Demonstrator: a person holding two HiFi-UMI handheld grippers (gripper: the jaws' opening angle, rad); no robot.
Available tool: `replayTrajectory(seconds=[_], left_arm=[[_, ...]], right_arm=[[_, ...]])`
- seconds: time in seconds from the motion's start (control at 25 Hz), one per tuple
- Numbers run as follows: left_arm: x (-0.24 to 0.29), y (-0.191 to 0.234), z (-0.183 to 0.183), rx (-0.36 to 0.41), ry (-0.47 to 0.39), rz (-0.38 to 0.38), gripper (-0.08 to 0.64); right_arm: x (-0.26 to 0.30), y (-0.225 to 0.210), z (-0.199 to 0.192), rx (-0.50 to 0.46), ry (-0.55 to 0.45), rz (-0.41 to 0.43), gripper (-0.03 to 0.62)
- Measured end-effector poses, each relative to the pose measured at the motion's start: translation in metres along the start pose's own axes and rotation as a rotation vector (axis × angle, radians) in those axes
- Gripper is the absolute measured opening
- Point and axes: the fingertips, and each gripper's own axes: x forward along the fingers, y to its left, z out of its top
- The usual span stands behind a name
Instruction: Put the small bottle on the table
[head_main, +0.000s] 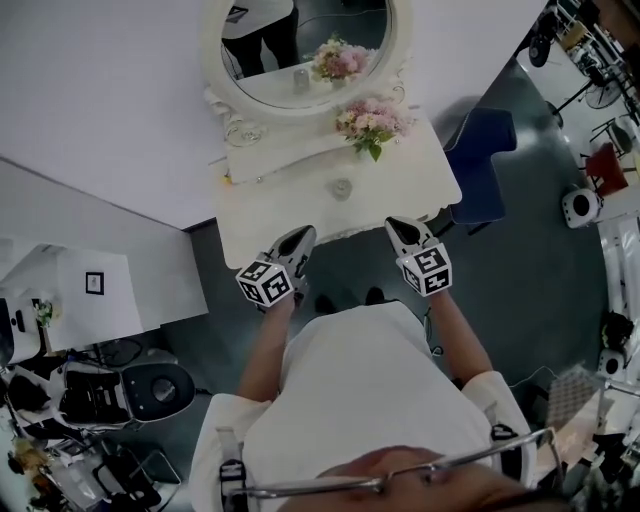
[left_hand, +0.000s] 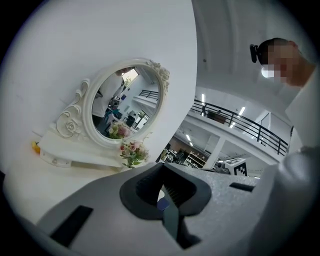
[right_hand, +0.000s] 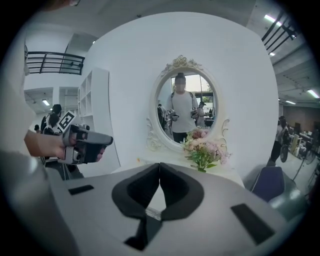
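Dark grey smooth floor (head_main: 520, 230) meets a plain white wall (head_main: 120, 80). A glossy white dressing table (head_main: 290, 215) carries an oval, scroll-framed mirror (head_main: 305, 45) and a pink bouquet (head_main: 372, 122). The small bottle (head_main: 342, 188), clear and rounded, stands mid-tabletop. The left gripper (head_main: 305, 234) and right gripper (head_main: 397, 225) are pressed together and empty, near the table's front edge.
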Motion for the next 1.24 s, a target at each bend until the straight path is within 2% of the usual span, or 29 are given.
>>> replayTrajectory(seconds=[0.2, 0.48, 0.8, 1.24], left_arm=[[0.003, -0.016, 0.002, 0.03, -0.016, 0.017, 0.003], [0.009, -0.022, -0.01, 0.015, -0.012, 0.043, 0.003], [0.02, -0.031, -0.008, 0.017, -0.034, 0.049, 0.003], [0.011, -0.027, -0.001, 0.017, -0.063, 0.08, 0.003]], right_arm=[[-0.011, -0.012, 0.007, -0.024, -0.028, 0.029, 0.006], [-0.017, 0.003, 0.008, -0.136, -0.029, 0.106, 0.006], [-0.017, 0.01, 0.017, -0.142, -0.059, 0.162, 0.006], [-0.022, 0.002, 0.016, -0.111, -0.067, 0.165, 0.006]])
